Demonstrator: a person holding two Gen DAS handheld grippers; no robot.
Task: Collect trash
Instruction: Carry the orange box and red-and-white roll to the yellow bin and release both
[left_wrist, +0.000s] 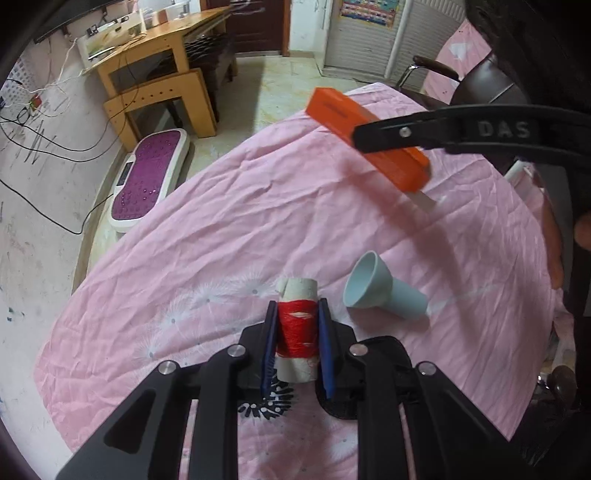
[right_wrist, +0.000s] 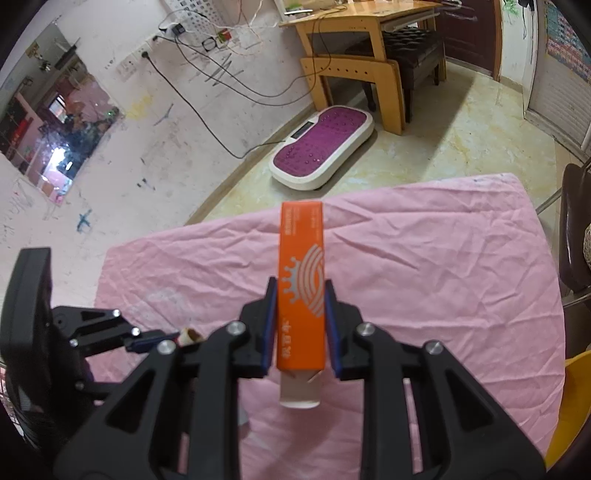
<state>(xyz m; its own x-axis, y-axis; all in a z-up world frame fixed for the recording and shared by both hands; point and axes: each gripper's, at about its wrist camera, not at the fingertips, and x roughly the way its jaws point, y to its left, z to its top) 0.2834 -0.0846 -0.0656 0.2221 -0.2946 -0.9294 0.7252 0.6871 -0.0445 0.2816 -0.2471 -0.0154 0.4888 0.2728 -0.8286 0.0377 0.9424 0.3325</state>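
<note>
The left tongs (left_wrist: 294, 334) pinch a cardboard spool of red thread (left_wrist: 297, 332) lying on the pink-sheeted surface (left_wrist: 229, 206), toward its near edge. Just to the spool's right a pale blue funnel (left_wrist: 384, 291) lies on its side; nothing shows in its bowl. The right tongs (right_wrist: 301, 325) grip an orange box (right_wrist: 302, 280), held above the surface; a white inner piece sticks out of the box's near end.
</note>
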